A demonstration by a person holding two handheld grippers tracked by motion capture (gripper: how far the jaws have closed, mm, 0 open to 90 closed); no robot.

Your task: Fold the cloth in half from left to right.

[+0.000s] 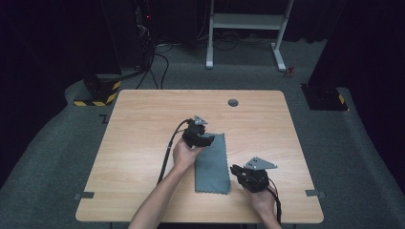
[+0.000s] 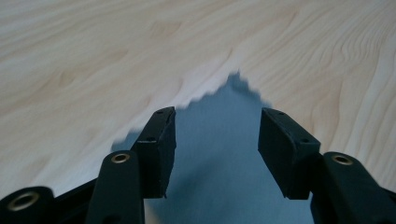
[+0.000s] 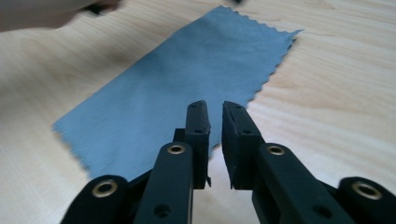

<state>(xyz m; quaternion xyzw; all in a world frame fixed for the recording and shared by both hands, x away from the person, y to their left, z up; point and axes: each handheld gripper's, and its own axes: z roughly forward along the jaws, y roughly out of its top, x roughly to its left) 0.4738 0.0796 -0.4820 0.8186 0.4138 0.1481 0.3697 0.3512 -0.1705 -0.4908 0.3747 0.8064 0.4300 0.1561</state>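
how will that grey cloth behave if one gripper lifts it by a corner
The grey cloth lies thin and flat on the table, so it will probably droop limply. It looks light. With open jaws, the left gripper frames one zigzag corner; pushing would likely wrinkle it.

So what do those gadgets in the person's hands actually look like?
Both are chunky black tongs, left and right, each topped by a grey three-cornered plate with a black cable trailing back. Up close, the jaws are flat black blocks on arms with brass-coloured rivets. The forearms are bare, no sleeves.
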